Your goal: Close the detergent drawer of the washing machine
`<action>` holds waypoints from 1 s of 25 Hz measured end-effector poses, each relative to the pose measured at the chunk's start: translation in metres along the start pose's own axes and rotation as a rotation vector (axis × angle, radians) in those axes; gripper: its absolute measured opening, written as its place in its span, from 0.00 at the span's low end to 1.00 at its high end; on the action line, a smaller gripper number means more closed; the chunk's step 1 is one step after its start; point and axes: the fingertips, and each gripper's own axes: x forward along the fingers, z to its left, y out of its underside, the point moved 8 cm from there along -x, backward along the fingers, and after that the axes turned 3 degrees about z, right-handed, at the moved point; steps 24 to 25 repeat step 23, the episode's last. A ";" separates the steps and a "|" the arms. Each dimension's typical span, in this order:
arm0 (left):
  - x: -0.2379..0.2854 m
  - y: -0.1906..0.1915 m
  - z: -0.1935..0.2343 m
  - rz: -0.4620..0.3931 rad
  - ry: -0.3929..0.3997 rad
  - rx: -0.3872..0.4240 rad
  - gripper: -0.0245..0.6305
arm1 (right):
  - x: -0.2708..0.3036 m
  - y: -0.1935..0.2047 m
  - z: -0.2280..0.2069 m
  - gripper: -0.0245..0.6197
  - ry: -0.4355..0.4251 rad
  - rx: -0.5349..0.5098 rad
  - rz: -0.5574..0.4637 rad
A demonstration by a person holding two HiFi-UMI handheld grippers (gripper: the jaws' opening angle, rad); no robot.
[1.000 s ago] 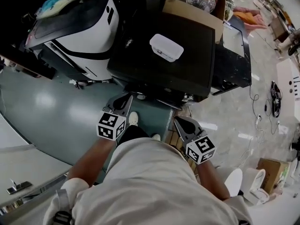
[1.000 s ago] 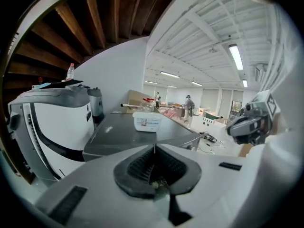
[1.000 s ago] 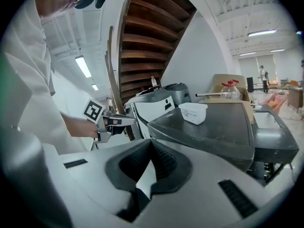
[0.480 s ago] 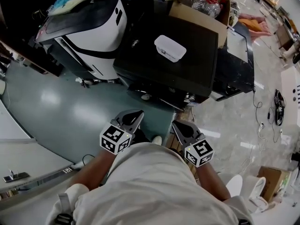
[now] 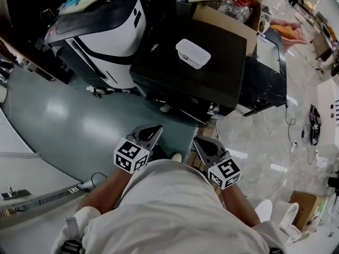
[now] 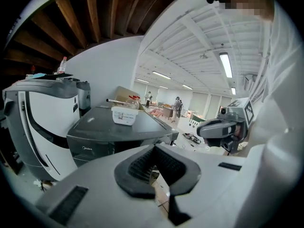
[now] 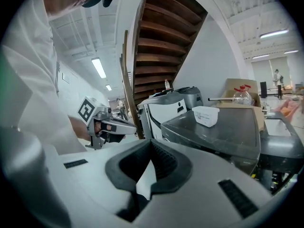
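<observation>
we stand facing the washer [image 5: 180,73], a dark-topped machine with a white tub [image 5: 193,53] on its lid. both tools are held low against the body, well apart from the washer. the left gripper [image 5: 153,130] is clenched, its ribbed pads meeting at the tips with nothing between them. the right gripper [image 5: 201,143] is clenched and empty too. the drawer should sit along the upper front of the washer, on the side facing us. from above that face is tucked under the lid's edge and is dark, so we cannot pick the drawer out for sure or say how far it stands out. we judge it to be a light, stiff plastic tray on short runners, needing only a gentle shove and no grasp. the closed tips of one tool should do, set flat on the middle of its front panel. the push should run straight along the runners, since pressing near one corner could skew the tray and make it bind. the panel is likely smooth and slick, so the tips may skate off if they meet it at a slant. we would ease off as it seats.
</observation>
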 end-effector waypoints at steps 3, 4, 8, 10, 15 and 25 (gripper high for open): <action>-0.002 0.003 -0.001 0.005 -0.005 0.000 0.03 | -0.003 0.002 0.002 0.05 -0.001 -0.003 -0.003; -0.002 0.004 -0.002 0.007 -0.006 0.001 0.03 | -0.004 0.004 0.002 0.05 0.000 -0.002 -0.003; -0.003 0.009 -0.002 0.016 -0.005 -0.015 0.03 | -0.005 0.007 0.004 0.05 0.001 -0.001 -0.006; -0.004 0.012 0.000 0.020 -0.003 -0.031 0.03 | -0.006 0.007 0.005 0.05 0.003 -0.001 -0.010; -0.002 0.012 0.006 0.021 0.008 -0.070 0.03 | -0.006 0.005 0.004 0.05 0.019 0.002 -0.025; 0.009 0.011 0.034 0.011 0.008 -0.187 0.03 | 0.003 0.007 -0.012 0.05 0.026 0.006 -0.019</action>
